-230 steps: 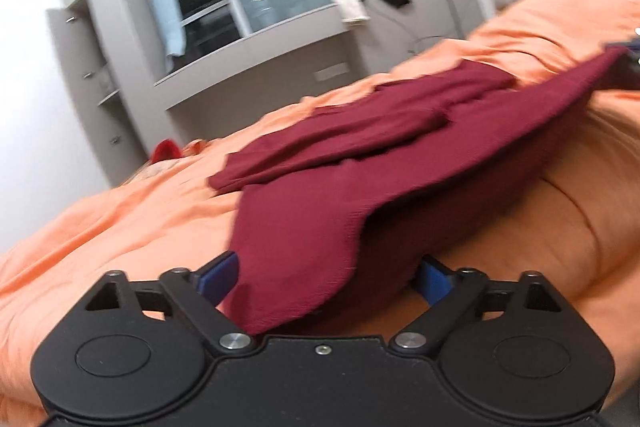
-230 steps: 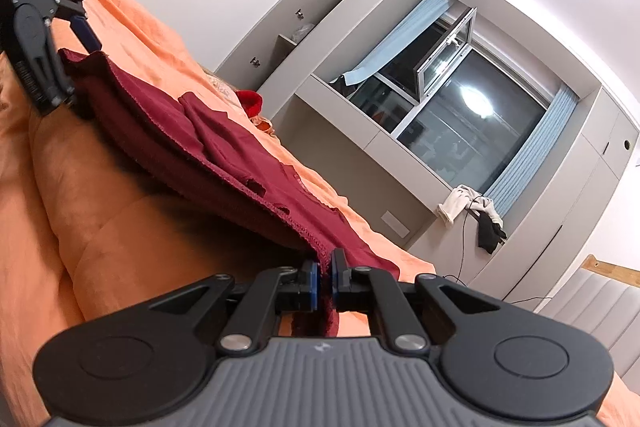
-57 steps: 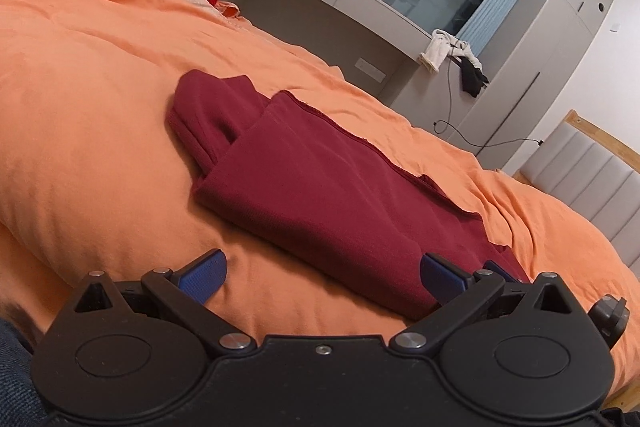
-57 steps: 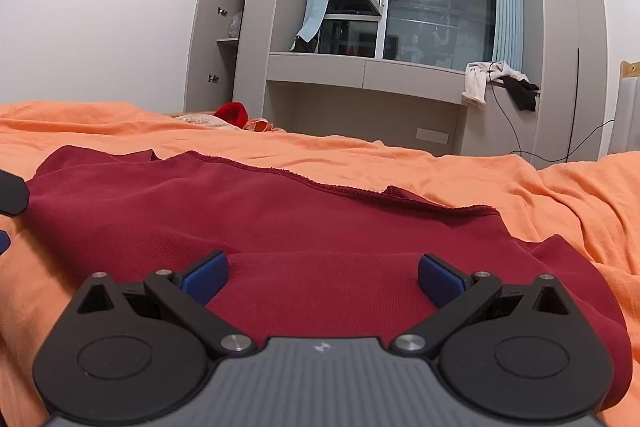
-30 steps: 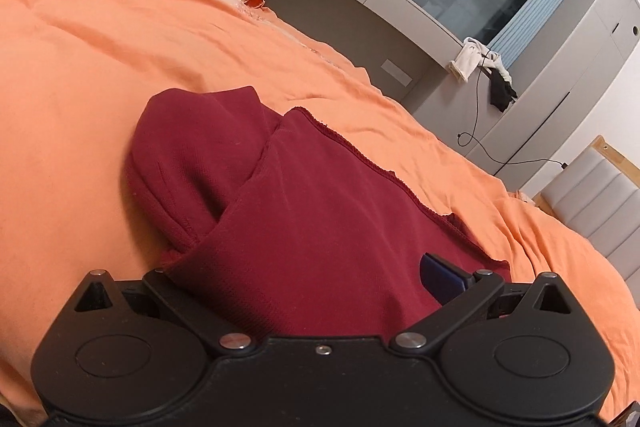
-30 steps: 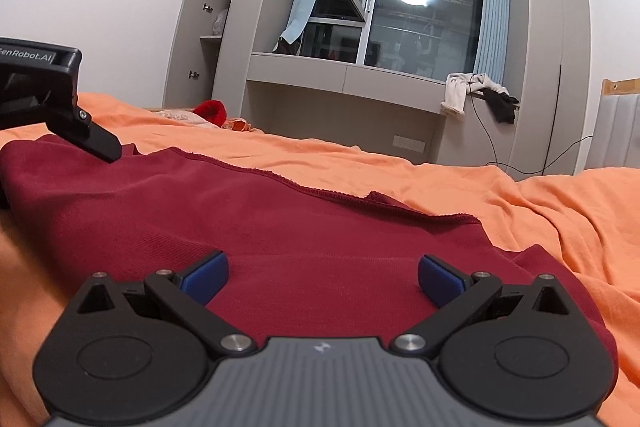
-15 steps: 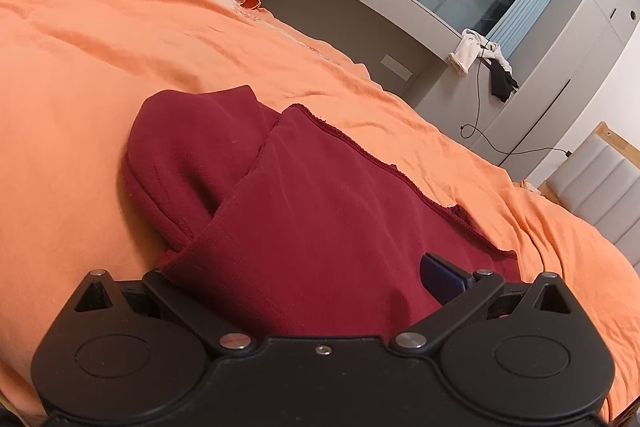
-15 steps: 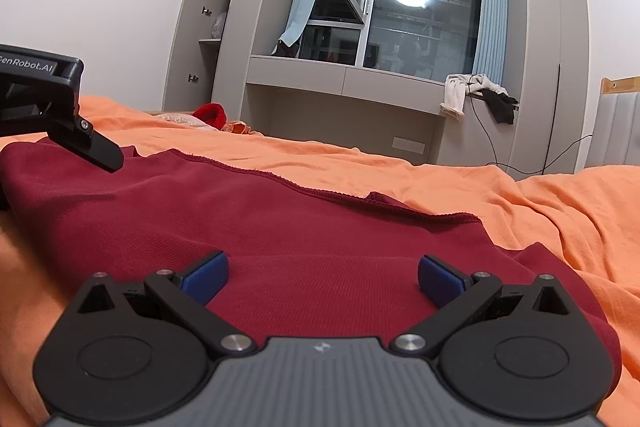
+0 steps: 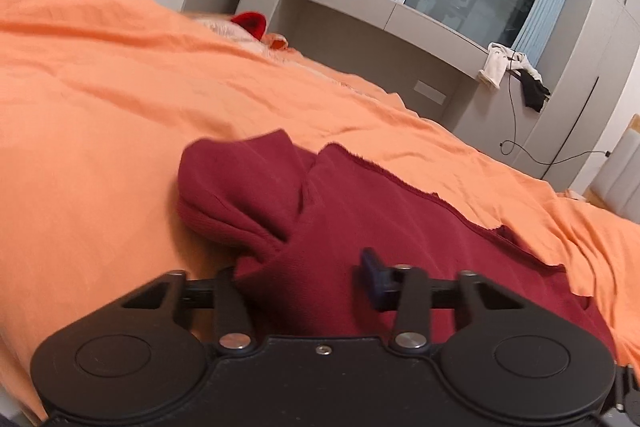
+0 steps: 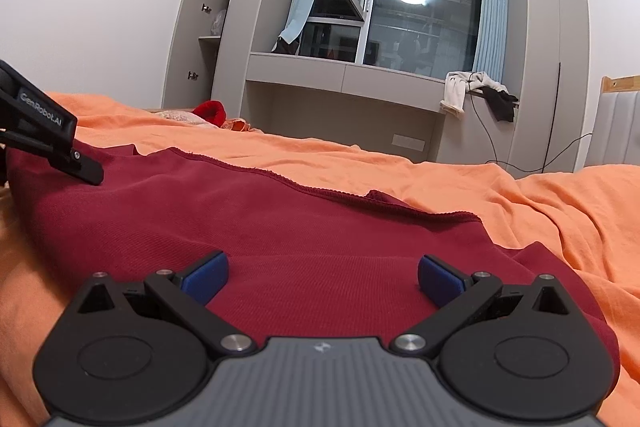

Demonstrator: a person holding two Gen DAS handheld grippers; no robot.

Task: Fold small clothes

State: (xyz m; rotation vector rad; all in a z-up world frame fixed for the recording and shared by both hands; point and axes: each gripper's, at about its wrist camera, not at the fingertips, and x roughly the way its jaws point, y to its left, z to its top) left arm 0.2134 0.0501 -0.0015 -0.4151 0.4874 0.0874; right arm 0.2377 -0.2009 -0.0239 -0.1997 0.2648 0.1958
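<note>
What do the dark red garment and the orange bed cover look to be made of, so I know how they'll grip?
The dark red garment looks like a soft, matte, fine-ribbed knit: faint ribbing shows and one edge is frayed. The orange bed cover looks like thin matte woven cloth, perhaps cotton, with fine creases over padded filling. Exact fibres cannot be told.

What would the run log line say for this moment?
task: fold small clothes | left gripper: closing on dark red knit garment edge | right gripper: open over it | surface: orange bedspread
</note>
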